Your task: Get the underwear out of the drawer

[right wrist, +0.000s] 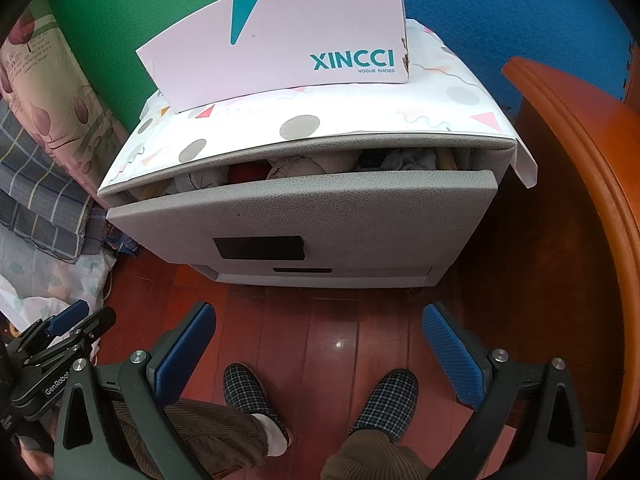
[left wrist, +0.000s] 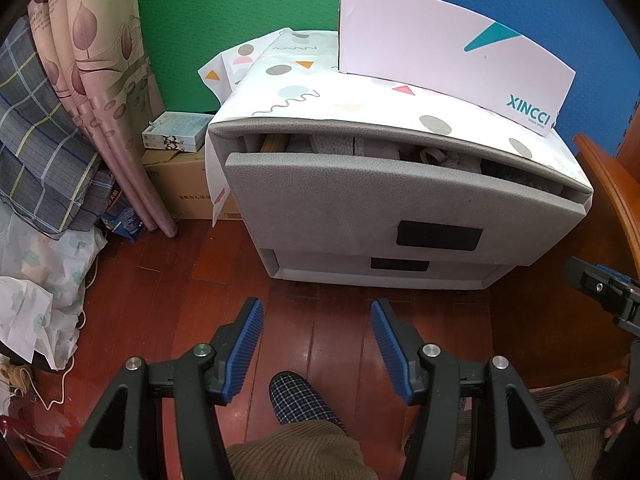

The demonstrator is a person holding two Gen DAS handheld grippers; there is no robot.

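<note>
A grey two-drawer cabinet stands on the wooden floor. Its top drawer [left wrist: 352,200] [right wrist: 304,212] is pulled out a little, and bunched grey, red and dark clothes [right wrist: 296,170] [left wrist: 432,158] show in the gap; I cannot pick out the underwear. My left gripper [left wrist: 318,316] is open and empty, held above the floor in front of the cabinet; it also shows at the lower left of the right wrist view [right wrist: 72,320]. My right gripper [right wrist: 320,320] is open wide and empty, also short of the drawer front.
A pink XINCCI shoe box [right wrist: 288,44] lies on the patterned cloth [right wrist: 240,128] over the cabinet top. The lower drawer [right wrist: 320,270] is shut. An orange wooden furniture edge [right wrist: 580,200] stands close on the right. Bedding and cartons [left wrist: 180,184] crowd the left. The person's slippered feet [right wrist: 392,392] are below.
</note>
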